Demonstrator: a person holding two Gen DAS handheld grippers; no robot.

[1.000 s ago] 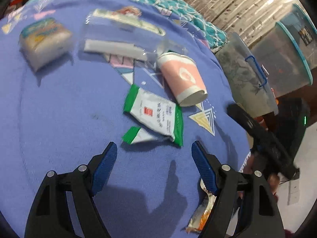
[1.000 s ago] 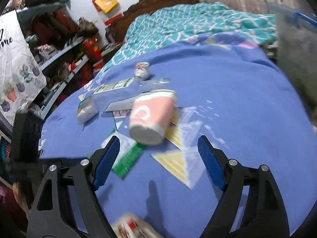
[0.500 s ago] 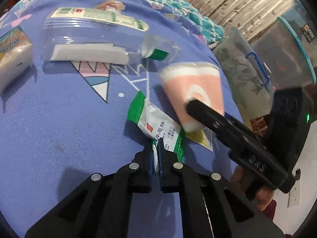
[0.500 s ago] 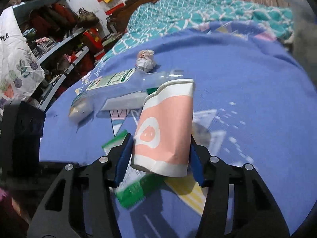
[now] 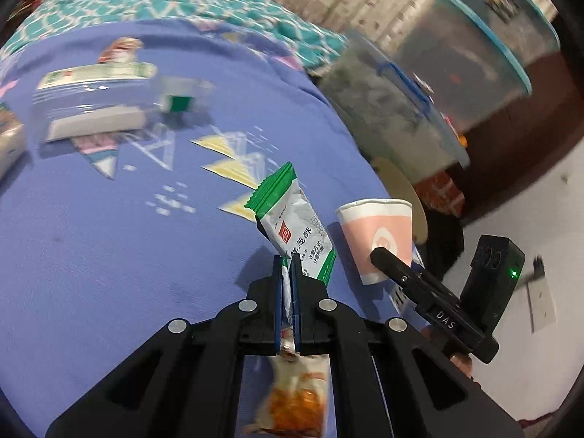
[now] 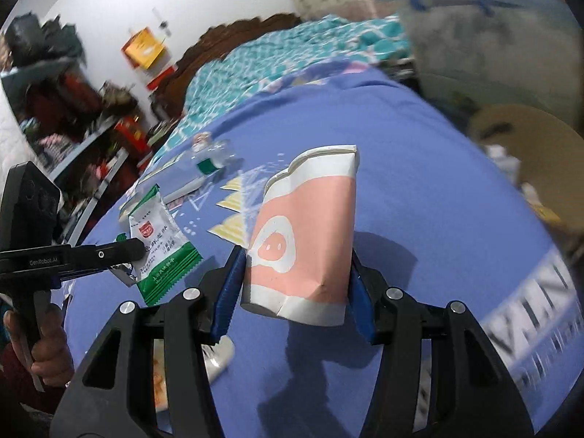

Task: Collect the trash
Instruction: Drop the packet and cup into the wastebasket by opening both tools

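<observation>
My left gripper (image 5: pixel 290 270) is shut on the lower end of a green and white snack wrapper (image 5: pixel 294 215), which hangs lifted above the purple bedspread (image 5: pixel 109 237). My right gripper (image 6: pixel 294 273) is shut on a pink and white paper cup (image 6: pixel 306 233), its rim crushed, held off the bed. Each gripper shows in the other's view: the cup (image 5: pixel 376 233) to the right of the wrapper, the wrapper (image 6: pixel 157 233) to the left of the cup. A clear plastic bottle (image 5: pixel 98 102) with a green cap lies farther back on the bedspread.
An orange and white snack packet (image 5: pixel 295 390) lies under the left gripper. A white packet (image 5: pixel 9 142) sits at the far left. Lidded plastic bins (image 5: pixel 394 109) and a round tan basket (image 6: pixel 529 146) stand beside the bed on the right. Cluttered shelves (image 6: pixel 91 120) line the left.
Both grippers closed: the left on the wrapper, the right on the cup. Both things have since been lifted off the bedspread and carried toward the bed's right edge.
</observation>
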